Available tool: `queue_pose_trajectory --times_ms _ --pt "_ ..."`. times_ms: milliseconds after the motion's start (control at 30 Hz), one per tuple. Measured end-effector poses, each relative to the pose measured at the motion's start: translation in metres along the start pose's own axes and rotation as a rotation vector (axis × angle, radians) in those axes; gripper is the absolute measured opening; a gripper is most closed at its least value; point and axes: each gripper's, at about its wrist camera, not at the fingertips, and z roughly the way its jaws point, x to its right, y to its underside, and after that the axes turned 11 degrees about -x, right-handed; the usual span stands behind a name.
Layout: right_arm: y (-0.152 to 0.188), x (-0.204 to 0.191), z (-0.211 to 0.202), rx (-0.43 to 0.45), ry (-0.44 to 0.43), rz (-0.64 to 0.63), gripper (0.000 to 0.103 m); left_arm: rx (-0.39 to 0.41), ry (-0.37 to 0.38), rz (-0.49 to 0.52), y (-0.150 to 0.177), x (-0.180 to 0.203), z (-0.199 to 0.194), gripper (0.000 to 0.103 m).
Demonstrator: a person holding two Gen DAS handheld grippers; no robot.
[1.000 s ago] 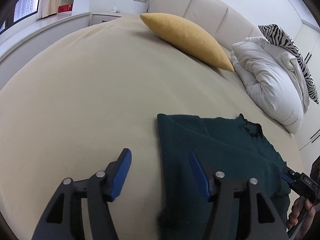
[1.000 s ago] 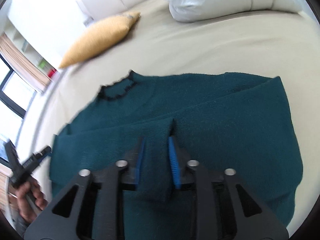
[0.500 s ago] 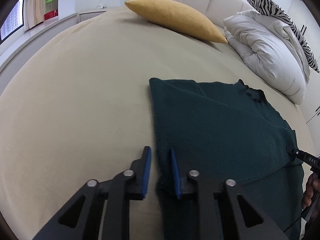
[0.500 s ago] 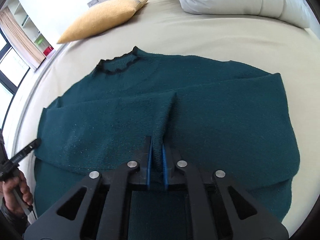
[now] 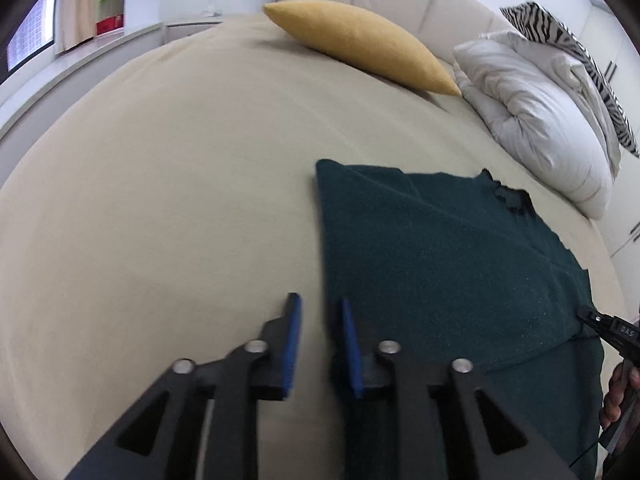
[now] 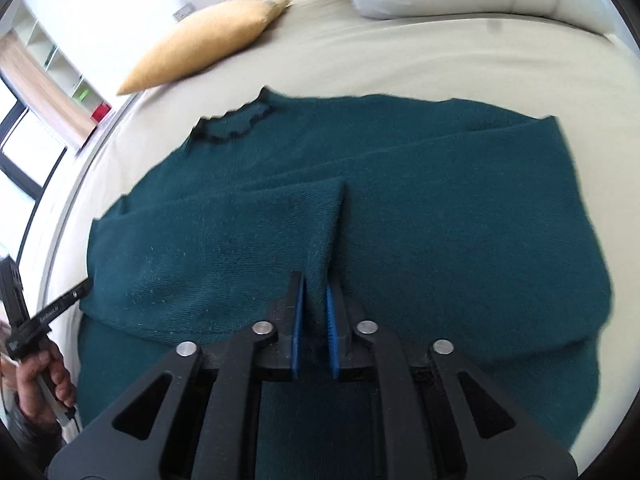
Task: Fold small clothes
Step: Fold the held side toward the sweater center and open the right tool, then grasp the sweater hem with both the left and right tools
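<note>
A dark teal knit sweater (image 6: 420, 216) lies flat on the beige bed, its black-trimmed neckline (image 6: 236, 124) toward the pillows and a sleeve folded across the body. My right gripper (image 6: 316, 288) is shut on a raised pinch of the folded sleeve cuff. In the left wrist view the sweater (image 5: 440, 264) lies to the right. My left gripper (image 5: 318, 312) sits at the sweater's left edge with its jaws narrowly apart; the right finger is over the fabric, the left over the sheet. Whether it grips the edge is unclear.
A yellow pillow (image 5: 360, 44) lies at the head of the bed beside a white duvet (image 5: 536, 120) and a zebra-print cushion (image 5: 580, 68). The beige sheet (image 5: 160, 200) spreads wide to the left. A window and shelf stand beyond the bed's left side.
My left gripper closed from wide open to a narrow gap at the sweater's left edge. My right gripper closed tighter on the sleeve cuff.
</note>
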Motion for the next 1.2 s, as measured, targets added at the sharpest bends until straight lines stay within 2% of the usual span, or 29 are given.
queue_pose_trajectory --times_ms 67,167,233,267,333,400,467,567,667,767,933,1000,1067,1200 --pt "0.006 0.005 -0.019 0.052 0.003 0.017 0.017 0.012 -0.003 -0.015 0.008 -0.003 -0.015 0.037" --pt "0.029 0.009 -0.061 0.148 0.007 0.005 0.029 0.033 0.032 -0.008 0.032 -0.006 -0.046 0.046" --pt "0.052 0.013 -0.089 0.212 0.007 0.000 0.054 0.038 0.060 0.014 0.060 -0.006 -0.070 0.055" --pt "0.066 0.016 -0.104 0.255 0.001 -0.001 0.060 0.034 0.076 0.033 0.074 -0.005 -0.079 0.061" --pt "0.100 0.022 -0.133 0.343 -0.007 -0.013 0.083 0.009 0.103 0.054 0.105 -0.006 -0.093 0.066" --pt "0.128 0.028 -0.150 0.362 0.001 -0.026 0.090 -0.044 0.154 0.045 0.137 -0.013 -0.101 0.067" --pt "0.151 0.036 -0.160 0.331 0.000 -0.046 0.090 -0.097 0.204 0.029 0.164 -0.018 -0.105 0.067" --pt "0.181 0.049 -0.164 0.264 -0.003 -0.036 0.090 -0.163 0.238 0.005 0.203 -0.023 -0.111 0.067" --pt "0.214 0.066 -0.170 0.219 0.018 -0.041 0.090 -0.221 0.270 -0.018 0.228 -0.027 -0.113 0.067" --pt "0.238 0.087 -0.175 0.199 0.001 0.013 0.090 -0.271 0.292 -0.045 0.246 -0.030 -0.111 0.067" --pt "0.270 0.127 -0.177 0.125 -0.044 0.137 0.089 -0.322 0.337 -0.040 0.258 -0.024 -0.109 0.065" --pt "0.282 0.142 -0.178 0.093 -0.083 0.176 0.088 -0.345 0.338 -0.034 0.261 -0.021 -0.106 0.061" --pt "0.292 0.147 -0.178 0.059 -0.120 0.183 0.082 -0.356 0.338 -0.035 0.261 -0.020 -0.105 0.058" --pt "0.306 0.150 -0.176 0.002 -0.132 0.168 0.075 -0.368 0.345 -0.044 0.261 -0.022 -0.103 0.051"
